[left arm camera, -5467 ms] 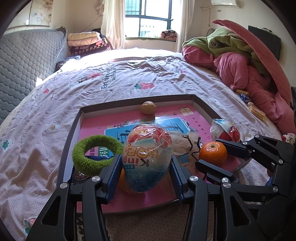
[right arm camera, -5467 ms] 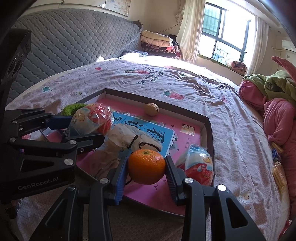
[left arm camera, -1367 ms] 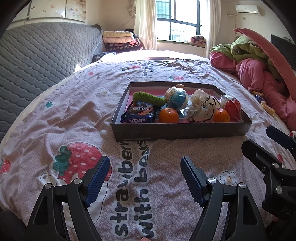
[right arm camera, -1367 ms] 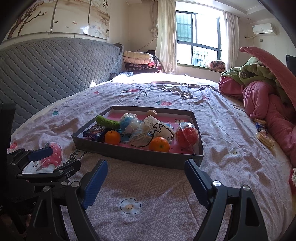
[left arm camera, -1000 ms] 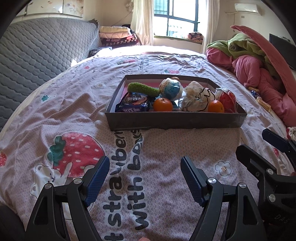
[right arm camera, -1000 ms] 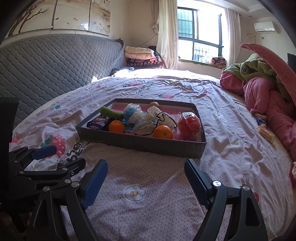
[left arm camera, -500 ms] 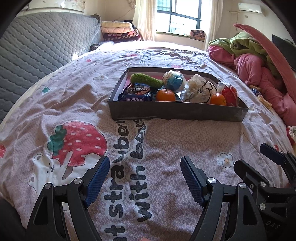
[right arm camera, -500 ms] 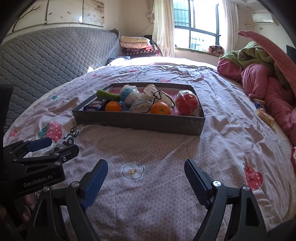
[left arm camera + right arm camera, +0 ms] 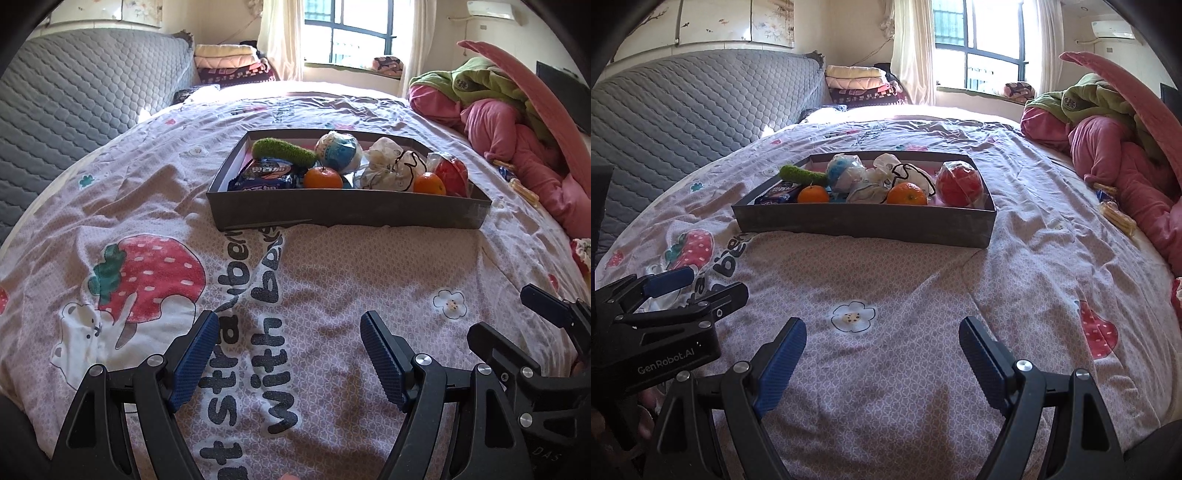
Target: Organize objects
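A shallow grey box (image 9: 343,214) (image 9: 864,223) rests on the bed ahead of both grippers. Inside it lie a green fuzzy ring (image 9: 282,150), a dark snack packet (image 9: 264,176), two oranges (image 9: 322,178) (image 9: 428,183), a blue wrapped egg toy (image 9: 338,149), a red wrapped egg toy (image 9: 450,173) and a white drawstring pouch (image 9: 388,168). My left gripper (image 9: 288,354) hangs open over the bedspread, well short of the box, holding nothing. My right gripper (image 9: 881,354) is open too, equally far back and empty.
The bedspread (image 9: 147,206) carries strawberry prints and black lettering. A grey quilted headboard (image 9: 74,96) runs along the left. Pink and green bedding (image 9: 517,122) is heaped at the right, with small snack packets (image 9: 1117,218) beside it. Folded blankets (image 9: 857,83) sit by the window.
Earlier my grippers held the blue egg toy and an orange over the box; both lie in it now. Both grippers have drawn back, open, and in the last half second barely shifted.
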A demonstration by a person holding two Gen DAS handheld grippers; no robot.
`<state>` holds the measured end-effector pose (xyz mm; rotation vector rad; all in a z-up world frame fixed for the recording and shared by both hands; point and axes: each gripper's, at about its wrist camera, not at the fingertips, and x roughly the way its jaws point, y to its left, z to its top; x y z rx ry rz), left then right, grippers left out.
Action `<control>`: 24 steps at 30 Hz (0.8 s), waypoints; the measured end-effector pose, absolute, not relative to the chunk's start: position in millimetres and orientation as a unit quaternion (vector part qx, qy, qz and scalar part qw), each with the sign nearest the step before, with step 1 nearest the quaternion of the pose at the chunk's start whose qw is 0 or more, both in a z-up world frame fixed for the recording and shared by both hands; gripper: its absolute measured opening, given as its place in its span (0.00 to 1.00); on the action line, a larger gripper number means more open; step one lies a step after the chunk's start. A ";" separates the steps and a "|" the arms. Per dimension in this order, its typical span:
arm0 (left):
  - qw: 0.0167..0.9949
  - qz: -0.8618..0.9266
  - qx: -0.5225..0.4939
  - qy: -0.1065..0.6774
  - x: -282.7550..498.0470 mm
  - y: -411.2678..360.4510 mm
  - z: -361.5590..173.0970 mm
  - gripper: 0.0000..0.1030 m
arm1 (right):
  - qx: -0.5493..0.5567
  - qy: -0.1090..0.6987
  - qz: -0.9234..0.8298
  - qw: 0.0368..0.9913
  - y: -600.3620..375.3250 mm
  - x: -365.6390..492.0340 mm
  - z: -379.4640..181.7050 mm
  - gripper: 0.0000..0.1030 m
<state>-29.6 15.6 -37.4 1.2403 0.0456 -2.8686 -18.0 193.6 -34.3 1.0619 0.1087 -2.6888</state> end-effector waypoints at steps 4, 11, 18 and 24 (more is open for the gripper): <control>0.006 -0.915 0.404 0.018 -29.1 15.7 -40.5 0.78 | 0.365 0.044 -0.921 0.125 190.8 -14.8 -35.6 0.82; 0.009 -0.915 0.403 0.014 -27.3 16.3 -41.6 0.78 | 0.368 0.050 -0.920 0.129 187.9 -12.9 -38.4 0.82; 0.010 -0.915 0.403 0.010 -27.1 16.3 -41.2 0.78 | 0.370 0.048 -0.919 0.127 188.8 -14.2 -38.8 0.82; 0.010 -0.913 0.408 0.008 -28.5 17.1 -42.7 0.78 | 0.373 0.045 -0.918 0.126 189.3 -15.4 -40.1 0.82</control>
